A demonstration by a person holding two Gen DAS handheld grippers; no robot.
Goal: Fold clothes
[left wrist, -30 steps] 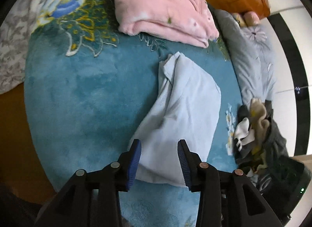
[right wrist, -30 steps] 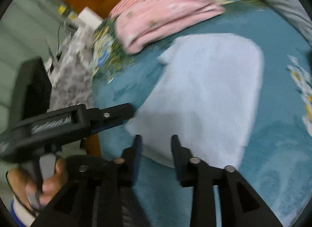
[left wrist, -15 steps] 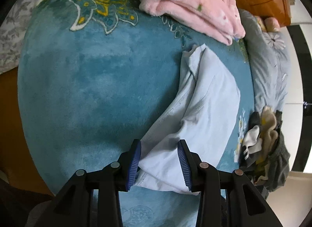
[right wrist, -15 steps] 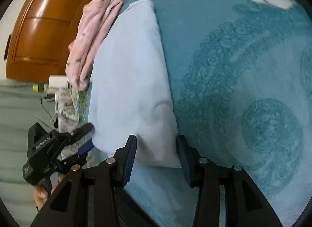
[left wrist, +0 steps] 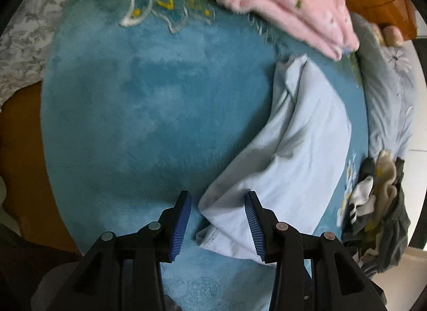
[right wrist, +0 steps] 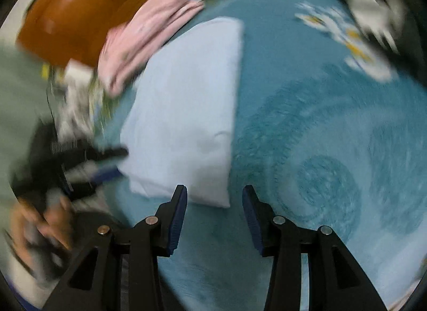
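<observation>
Looking down: we see a soft teal blanket [left wrist: 138,113] on the bed.
Shirt: our folded pale blue cotton shirt [left wrist: 299,156] lies right of centre.
Left tongs [left wrist: 218,226]: spread apart, shirt corner between, not pinched.
Right tongs [right wrist: 214,221]: spread apart, nothing gripped, shirt corner [right wrist: 184,126] just above.

Right wrist view is motion-blurred: the hand [right wrist: 40,228] smears; the pink garment [left wrist: 288,3] and dark clothes pile [left wrist: 379,204] run off the edges

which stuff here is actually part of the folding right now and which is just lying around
In the job:
- light blue garment
- left gripper, jaws apart at its corner
- right gripper, jaws apart at its other near corner

Lying about:
- folded pink garment
- dark clothes pile
- teal blanket
</observation>
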